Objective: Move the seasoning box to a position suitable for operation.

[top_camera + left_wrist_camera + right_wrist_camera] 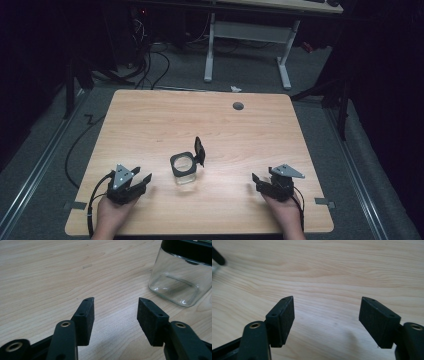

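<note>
High view: light wood-grain bench (150, 120) w/ a small clear square glass jar (184, 170) near centre, toward the person's side. Jar has a black collar at the mouth, and its black hinged lid (199, 150) is flipped up, standing open on the far-right side. Left tongs (144, 179) rest low on the bench left of the jar, near but apart from it. Right tongs (255, 180) sit well apart on the right. Both held by hands at the near edge, cables trailing back.

Left gripper view: left tongs (115, 307) spread, nothing between the pads, bare bench underneath. Glass jar (175, 282) sits ahead and to the right, off the line of the jaws; looks empty.

Right gripper view: right tongs (326, 307) spread wide, also empty, bare bench ahead. A dark blurred shape at top left, prob. the jar's lid, can't tell for sure.

Risks, as judgement: glass is smooth & light, so a one-sided nudge from the left tongs could slide or tip it. Upright lid is an easy thing to clip, which could snap it shut or topple the jar. Pinching the slick wall rather than the black collar may slip.
</note>
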Tool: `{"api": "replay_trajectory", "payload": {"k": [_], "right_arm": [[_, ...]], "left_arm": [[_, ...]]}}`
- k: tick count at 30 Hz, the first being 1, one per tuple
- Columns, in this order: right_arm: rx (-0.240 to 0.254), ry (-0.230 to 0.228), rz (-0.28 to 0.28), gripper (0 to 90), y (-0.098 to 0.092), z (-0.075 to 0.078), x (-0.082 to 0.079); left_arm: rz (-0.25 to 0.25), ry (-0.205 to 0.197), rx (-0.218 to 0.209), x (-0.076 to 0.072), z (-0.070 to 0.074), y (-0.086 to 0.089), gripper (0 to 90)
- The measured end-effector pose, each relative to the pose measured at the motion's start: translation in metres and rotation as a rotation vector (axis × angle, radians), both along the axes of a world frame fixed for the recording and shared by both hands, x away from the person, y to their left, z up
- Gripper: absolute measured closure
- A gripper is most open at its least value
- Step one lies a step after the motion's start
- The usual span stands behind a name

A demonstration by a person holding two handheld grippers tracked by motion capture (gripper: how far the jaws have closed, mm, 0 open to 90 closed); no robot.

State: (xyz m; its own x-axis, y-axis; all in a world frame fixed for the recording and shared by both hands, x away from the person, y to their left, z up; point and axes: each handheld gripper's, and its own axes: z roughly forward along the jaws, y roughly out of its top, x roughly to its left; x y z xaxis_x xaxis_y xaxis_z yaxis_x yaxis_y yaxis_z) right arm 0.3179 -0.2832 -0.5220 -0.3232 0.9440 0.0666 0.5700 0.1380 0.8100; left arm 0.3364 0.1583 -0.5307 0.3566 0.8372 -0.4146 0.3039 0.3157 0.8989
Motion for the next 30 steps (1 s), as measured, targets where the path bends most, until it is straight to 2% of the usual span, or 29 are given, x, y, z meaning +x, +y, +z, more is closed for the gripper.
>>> {"api": "replay_trajectory", "payload": {"k": [3,6,9,13,17,19,22,23,26,30], "right_arm": [[-0.022,-0.011,0.009,29.1,0.006,-0.001,-0.002],[0.005,-0.017,0.021,29.6,0.006,0.000,-0.003],[0.003,-0.033,0.030,30.5,0.004,-0.001,-0.008],[0.007,-0.047,0.016,32.6,0.001,-0.001,-0.016],[-0.008,-0.064,0.037,40.2,0.002,-0.002,-0.024],[0.005,-0.061,0.042,41.8,0.004,-0.002,-0.023],[-0.013,-0.068,0.056,42.4,0.007,-0.003,-0.023],[-0.020,-0.072,0.060,42.4,0.008,-0.003,-0.023],[-0.011,-0.081,0.054,43.1,0.006,0.000,-0.024],[-0.002,-0.102,0.046,44.0,0.003,0.002,-0.026]], "left_arm": [[0.006,-0.012,-0.018,-0.002,0.004,0.001,48.9],[-0.001,-0.009,-0.032,-0.003,0.005,0.001,48.9],[-0.014,-0.012,-0.016,-0.002,0.002,0.000,48.9],[-0.037,-0.010,-0.023,-0.002,0.000,-0.001,52.3],[-0.047,0.013,-0.020,-0.004,0.000,-0.007,60.1],[-0.056,0.014,-0.011,-0.005,0.001,-0.012,66.3],[-0.084,0.024,-0.031,-0.008,0.002,-0.020,74.7],[-0.092,0.022,-0.024,-0.010,0.002,-0.023,77.1],[-0.114,0.023,-0.044,-0.013,0.005,-0.031,84.6],[-0.143,0.023,-0.040,-0.017,0.004,-0.040,90.0]]}}
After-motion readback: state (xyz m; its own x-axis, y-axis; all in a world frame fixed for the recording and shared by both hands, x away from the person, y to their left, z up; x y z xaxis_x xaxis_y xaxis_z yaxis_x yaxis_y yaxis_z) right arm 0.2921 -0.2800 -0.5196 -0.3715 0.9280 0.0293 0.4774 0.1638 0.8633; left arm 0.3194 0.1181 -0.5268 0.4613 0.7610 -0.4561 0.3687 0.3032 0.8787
